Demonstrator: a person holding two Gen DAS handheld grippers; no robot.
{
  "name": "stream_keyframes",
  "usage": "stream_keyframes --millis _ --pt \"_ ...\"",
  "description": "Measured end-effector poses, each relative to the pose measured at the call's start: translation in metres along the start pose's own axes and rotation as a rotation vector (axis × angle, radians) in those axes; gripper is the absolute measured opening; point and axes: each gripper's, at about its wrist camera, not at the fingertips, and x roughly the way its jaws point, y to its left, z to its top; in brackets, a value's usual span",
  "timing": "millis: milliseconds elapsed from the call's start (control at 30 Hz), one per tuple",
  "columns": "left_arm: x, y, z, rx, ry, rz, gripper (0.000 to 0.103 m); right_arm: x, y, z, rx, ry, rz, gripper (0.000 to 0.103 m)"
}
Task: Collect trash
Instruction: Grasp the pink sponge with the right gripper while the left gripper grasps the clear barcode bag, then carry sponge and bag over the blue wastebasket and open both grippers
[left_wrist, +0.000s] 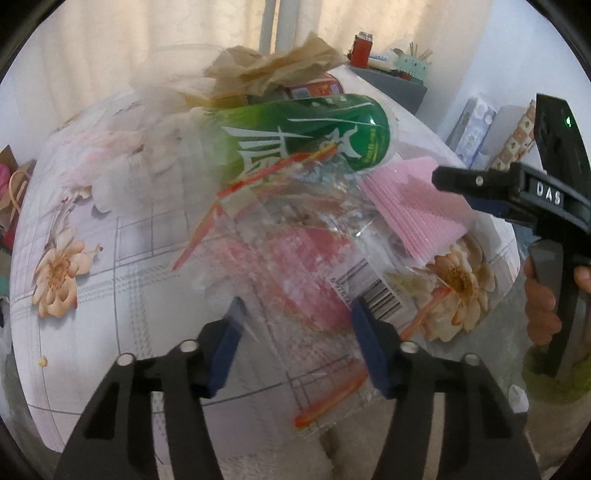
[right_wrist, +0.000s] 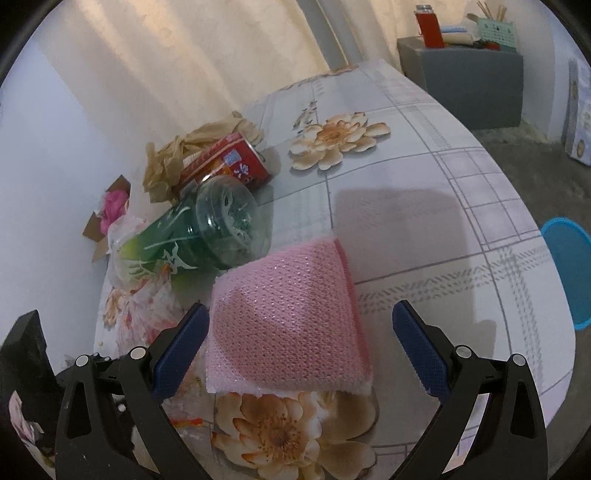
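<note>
1. Left wrist view: left gripper (left_wrist: 295, 325) straddles the clear plastic wrapper (left_wrist: 295, 258) near the table's (left_wrist: 92, 295) front edge, jaws part-open, pads not visibly pressing it. Green bottle (left_wrist: 306, 136) and brown paper (left_wrist: 273, 66) remain uncollected.
2. Right wrist view: right gripper (right_wrist: 301, 347) stands open around the pink sponge pad (right_wrist: 284, 317), ungripped; red can (right_wrist: 229, 162) still lies toward the far-left edge.

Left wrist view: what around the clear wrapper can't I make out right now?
- Clear wrapper: motion blur; whether the left gripper jaws press it is unclear.
- Green bottle: neck end blurred, cap unseen.
- Red can: mostly hidden behind the bottle and brown paper.
</note>
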Motion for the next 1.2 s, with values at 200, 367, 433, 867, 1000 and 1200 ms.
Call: stream_keyframes --millis 200,367,433,867,1000,1200 --pt "-0.008 0.013 -0.006 -0.037 -0.02 -0.032 0.033 0.004 0.017 -0.008 -0.073 0.025 -0.053 0.08" --pt "-0.013 0.018 -0.014 -0.072 -0.033 -0.066 0.018 -0.003 0.022 -0.012 -0.091 0.008 -0.077 0.073" --pt "-0.016 0.02 -0.016 -0.094 -0.041 -0.087 0.014 -0.008 0.023 -0.013 -0.087 0.0 -0.087 0.064" --pt "-0.029 0.028 -0.034 -0.128 -0.096 -0.124 0.006 -0.047 0.04 -0.025 -0.086 -0.09 -0.129 0.027" --pt "-0.033 0.03 -0.037 -0.139 -0.108 -0.131 0.005 -0.053 0.045 -0.025 -0.089 -0.118 -0.144 0.021" --pt "-0.045 0.038 -0.044 -0.147 -0.139 -0.153 0.004 -0.071 0.055 -0.03 -0.105 -0.161 -0.161 0.019"
